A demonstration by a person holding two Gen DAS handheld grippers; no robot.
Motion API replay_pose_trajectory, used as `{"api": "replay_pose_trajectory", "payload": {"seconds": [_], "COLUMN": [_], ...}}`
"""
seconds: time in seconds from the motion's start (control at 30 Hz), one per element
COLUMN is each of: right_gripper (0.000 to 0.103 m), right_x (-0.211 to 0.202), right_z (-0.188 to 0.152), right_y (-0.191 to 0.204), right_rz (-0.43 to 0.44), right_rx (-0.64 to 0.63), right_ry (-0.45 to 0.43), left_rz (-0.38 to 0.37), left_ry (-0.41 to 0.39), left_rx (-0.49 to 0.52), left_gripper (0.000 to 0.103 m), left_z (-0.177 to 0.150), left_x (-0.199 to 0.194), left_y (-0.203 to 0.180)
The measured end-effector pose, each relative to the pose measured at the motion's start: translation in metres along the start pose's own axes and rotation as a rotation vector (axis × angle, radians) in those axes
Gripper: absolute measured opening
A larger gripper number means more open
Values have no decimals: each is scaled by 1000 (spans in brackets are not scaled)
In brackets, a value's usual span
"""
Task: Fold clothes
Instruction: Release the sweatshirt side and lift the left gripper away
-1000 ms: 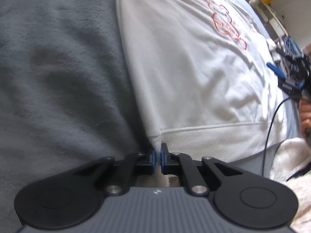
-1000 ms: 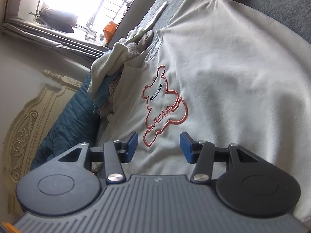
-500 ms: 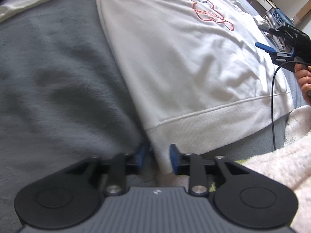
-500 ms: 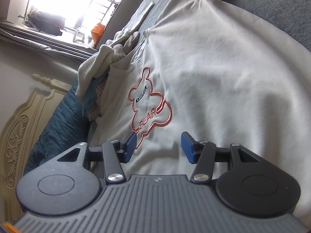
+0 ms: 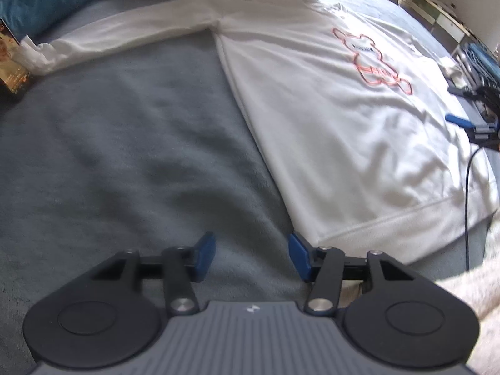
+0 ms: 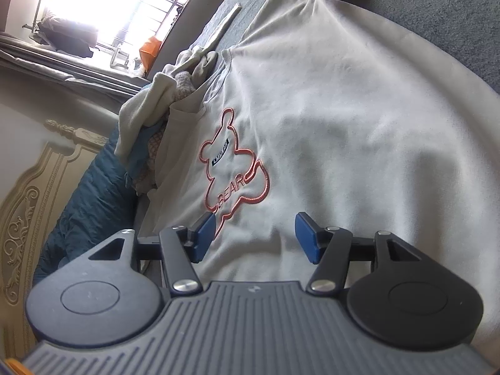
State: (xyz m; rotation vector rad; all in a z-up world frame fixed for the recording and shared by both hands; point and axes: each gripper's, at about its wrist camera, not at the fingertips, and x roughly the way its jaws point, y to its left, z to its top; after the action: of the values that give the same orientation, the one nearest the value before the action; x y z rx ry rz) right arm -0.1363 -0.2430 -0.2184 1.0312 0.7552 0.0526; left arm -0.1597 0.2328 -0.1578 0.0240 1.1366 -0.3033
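Your left gripper (image 5: pixel 251 256) has just been opening; its jaws stand apart over the grey blanket (image 5: pixel 131 143), nothing between them. The right gripper (image 6: pixel 254 234) also stands apart and empty. The white sweatshirt (image 5: pixel 328 100) lies flat at the frame's right, soft and light, I think; take the ribbed hem (image 5: pixel 390 228). Its long axis runs to the collar, upper middle.

I see a white sweatshirt (image 5: pixel 328 109) with a red-outlined bear (image 6: pixel 232 168) on its chest, lying on a grey blanket (image 5: pixel 131 143). My grippers' pads (image 6: pixel 204 236) are blue, and the pillow (image 5: pixel 47 0) is teal.
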Motion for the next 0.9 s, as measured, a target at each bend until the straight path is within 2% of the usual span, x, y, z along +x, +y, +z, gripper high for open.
{"api": "replay_pose_trajectory", "payload": {"seconds": [0.2,0.7,0.9], "right_gripper": [57,58,58], "right_x": [0,2,0], "right_z": [0,0,1], "right_y": [-2,-2,-2], "right_rz": [-13,-23,-18], "right_rx": [2,4,9], "right_ry": [4,11,7], "left_rz": [-6,10,-15], "left_ry": [-28,-90,-135], "left_rx": [9,-5,3], "left_gripper": [55,55,55], "left_z": [11,34,54], "left_x": [17,18,21], "left_y": [-12,-21,-36]}}
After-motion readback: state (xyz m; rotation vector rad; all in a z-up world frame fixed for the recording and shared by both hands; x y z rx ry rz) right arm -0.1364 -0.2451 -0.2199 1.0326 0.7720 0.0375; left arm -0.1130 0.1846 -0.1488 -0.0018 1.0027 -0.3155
